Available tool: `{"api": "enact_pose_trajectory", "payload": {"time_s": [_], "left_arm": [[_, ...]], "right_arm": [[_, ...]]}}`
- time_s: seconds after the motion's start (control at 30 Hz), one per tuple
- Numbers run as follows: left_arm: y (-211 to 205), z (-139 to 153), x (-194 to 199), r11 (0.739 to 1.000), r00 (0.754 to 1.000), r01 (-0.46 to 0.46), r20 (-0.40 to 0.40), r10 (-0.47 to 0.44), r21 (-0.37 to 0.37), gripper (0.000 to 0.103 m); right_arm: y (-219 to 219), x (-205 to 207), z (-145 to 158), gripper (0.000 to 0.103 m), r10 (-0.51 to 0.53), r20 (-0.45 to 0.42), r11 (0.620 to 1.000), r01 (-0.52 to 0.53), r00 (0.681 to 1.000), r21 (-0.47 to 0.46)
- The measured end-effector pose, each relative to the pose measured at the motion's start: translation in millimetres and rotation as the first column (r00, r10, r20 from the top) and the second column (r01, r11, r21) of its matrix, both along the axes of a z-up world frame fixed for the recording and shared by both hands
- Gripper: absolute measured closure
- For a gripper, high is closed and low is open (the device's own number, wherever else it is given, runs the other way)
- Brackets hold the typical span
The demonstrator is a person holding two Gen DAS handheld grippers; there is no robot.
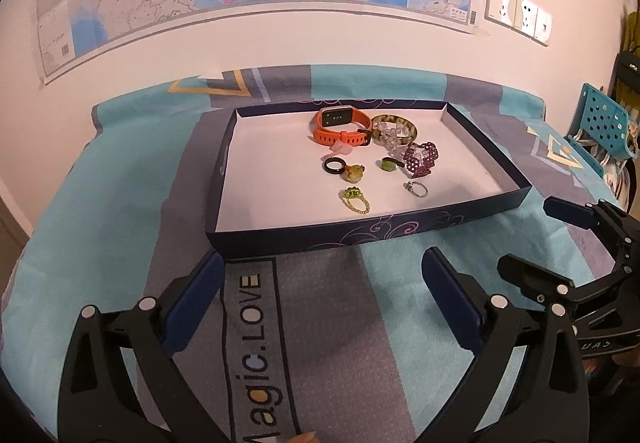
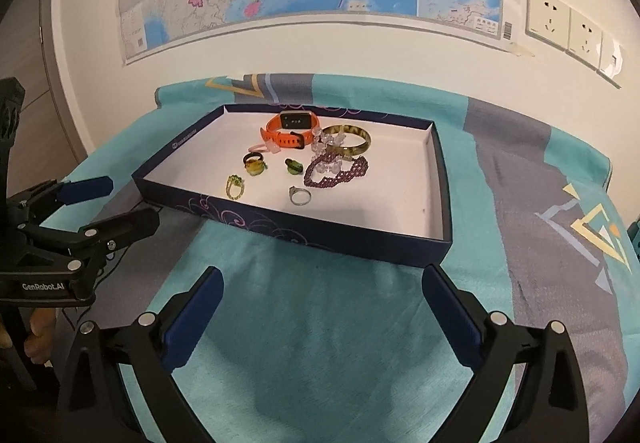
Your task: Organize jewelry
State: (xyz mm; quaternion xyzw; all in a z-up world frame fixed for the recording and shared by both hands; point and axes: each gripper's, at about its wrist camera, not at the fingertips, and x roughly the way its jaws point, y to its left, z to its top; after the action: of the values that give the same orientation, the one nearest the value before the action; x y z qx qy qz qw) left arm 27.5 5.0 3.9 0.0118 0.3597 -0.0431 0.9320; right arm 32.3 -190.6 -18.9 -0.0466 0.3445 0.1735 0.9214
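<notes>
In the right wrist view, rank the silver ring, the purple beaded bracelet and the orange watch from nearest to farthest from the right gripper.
From the right gripper, open and empty:
1. Silver ring, nearest, toward the tray's front wall.
2. Purple beaded bracelet, mid-tray, just right of and behind the ring.
3. Orange watch, farthest, near the tray's back wall.

I see a shallow dark-blue cardboard tray [image 2: 352,237] with a matt white inside, on a fuzzy teal cloth cover [image 2: 320,323]. The orange watch strap [image 2: 286,137] looks rubbery, possibly silicone.
</notes>
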Motion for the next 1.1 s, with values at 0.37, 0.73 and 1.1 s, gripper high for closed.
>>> {"api": "enact_pose_trajectory", "payload": {"time_s": [0.37,0.73,1.1], "left_arm": [[1.1,-4.1,-0.9,1.000,1.000,-0.014,-0.020,0.015,0.012,0.006],[-2.7,-4.5,-3.1,1.000,1.000,-0.008,-0.015,0.009,0.028,0.006],[-1.7,-5.2,-3.9,1.000,1.000,-0.011,-0.018,0.011,0.026,0.006]], "right_arm": [[-1.1,0.1,0.4,0.007,-0.020,0.001,1.000,0.020,1.000,0.004],[-1.9,-0.7,-0.6,0.007,-0.030,-0.005,0.999,0.030,1.000,0.010],[-1.4,-1.3,-1.6,0.007,-0.031,-0.007,0.999,0.031,0.999,0.008]]}}
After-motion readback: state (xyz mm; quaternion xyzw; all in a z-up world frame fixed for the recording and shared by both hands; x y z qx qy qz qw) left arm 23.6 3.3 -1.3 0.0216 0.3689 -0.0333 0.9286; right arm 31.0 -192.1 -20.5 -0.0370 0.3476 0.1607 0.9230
